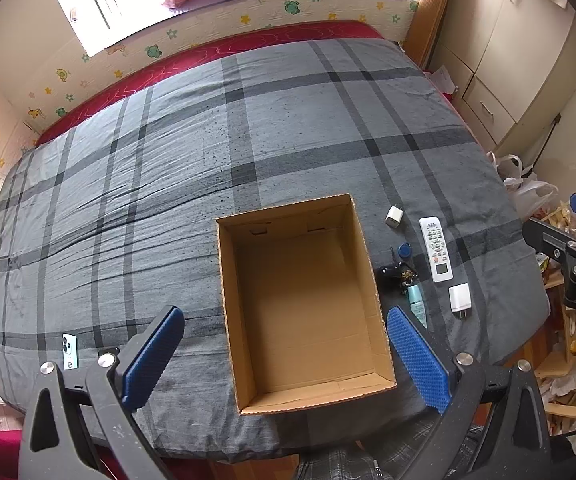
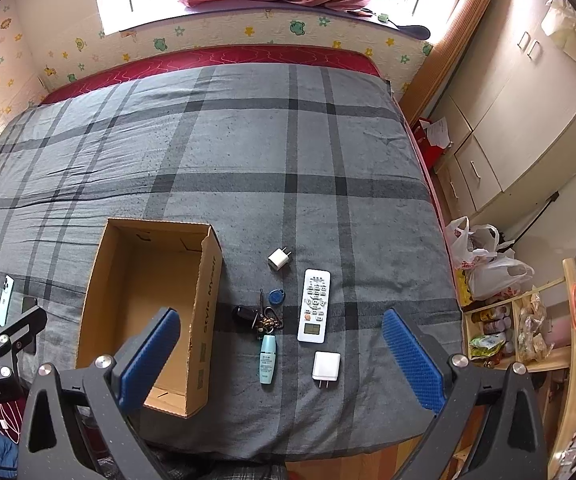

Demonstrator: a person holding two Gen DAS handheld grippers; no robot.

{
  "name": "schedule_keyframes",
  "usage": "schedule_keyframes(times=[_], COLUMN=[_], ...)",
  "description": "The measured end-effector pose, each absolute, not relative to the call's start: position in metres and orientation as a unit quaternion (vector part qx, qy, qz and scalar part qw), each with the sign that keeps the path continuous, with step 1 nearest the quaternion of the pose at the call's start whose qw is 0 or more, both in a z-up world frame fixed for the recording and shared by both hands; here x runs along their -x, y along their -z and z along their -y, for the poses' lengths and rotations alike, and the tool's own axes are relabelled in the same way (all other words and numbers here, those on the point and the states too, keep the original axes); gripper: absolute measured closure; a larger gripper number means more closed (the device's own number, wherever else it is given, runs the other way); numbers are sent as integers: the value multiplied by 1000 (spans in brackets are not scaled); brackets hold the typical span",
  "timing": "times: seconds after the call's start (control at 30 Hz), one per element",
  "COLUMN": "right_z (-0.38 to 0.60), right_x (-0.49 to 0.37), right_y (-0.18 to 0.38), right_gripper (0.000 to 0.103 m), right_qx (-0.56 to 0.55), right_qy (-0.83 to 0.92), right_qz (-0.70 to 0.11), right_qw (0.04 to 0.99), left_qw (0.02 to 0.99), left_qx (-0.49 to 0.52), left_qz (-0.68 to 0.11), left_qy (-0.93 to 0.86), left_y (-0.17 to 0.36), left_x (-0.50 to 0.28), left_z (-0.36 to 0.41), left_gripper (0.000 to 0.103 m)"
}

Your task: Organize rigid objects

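Both grippers, left point(image 1: 286, 354) and right point(image 2: 282, 354), hover spread wide and empty. The remote point(image 2: 314, 305) at frame center lies flat on the soft bedspread point(image 2: 248, 152); a shallow pinch could slip off short of the box point(image 2: 148, 304).

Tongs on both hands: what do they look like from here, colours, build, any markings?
Both match. The left tongs and right tongs have dark grey, speckled plastic arms with triangular cut-outs and round silver bolts. Each finger carries a long blue pad with a fine dimpled grip texture. Seen from the right wrist view, the left one bears partly cut-off white lettering. No cables or sleeves are visible.
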State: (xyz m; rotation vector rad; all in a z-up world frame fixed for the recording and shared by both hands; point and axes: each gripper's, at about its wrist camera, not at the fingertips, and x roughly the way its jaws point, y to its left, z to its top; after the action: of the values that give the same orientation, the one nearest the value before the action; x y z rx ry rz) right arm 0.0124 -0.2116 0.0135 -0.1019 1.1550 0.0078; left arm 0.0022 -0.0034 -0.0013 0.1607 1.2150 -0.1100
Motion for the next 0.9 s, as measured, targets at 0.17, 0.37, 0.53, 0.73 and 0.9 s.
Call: schedule_keyframes(times=[0.17, 0.37, 0.53, 0.73, 0.9], right_z=[212, 213, 215, 214, 214], right_x=[-13, -14, -14, -14, -14], right_y=[-12, -11, -10, -9, -10], right_gripper=[0, 0, 0, 0, 0], right_qx=[47, 43, 40, 40, 40], right_qy=[-4, -5, -6, -7, -7], right_qz=[-545, -543, -542, -542, -541], right_qw=[837, 838, 839, 839, 840], left_qw=[817, 819, 818, 817, 817], left_qx=[-74, -76, -77, -77, -74], left_qz=[-569, -567, -568, -569, -571], left_qy=[52, 47, 45, 43, 43], left_y=[0, 3, 3, 3, 3], left_x=[-1, 1, 1, 0, -1], left_z=[2, 3, 3, 2, -1], left_gripper=[0, 0, 0, 0, 0])
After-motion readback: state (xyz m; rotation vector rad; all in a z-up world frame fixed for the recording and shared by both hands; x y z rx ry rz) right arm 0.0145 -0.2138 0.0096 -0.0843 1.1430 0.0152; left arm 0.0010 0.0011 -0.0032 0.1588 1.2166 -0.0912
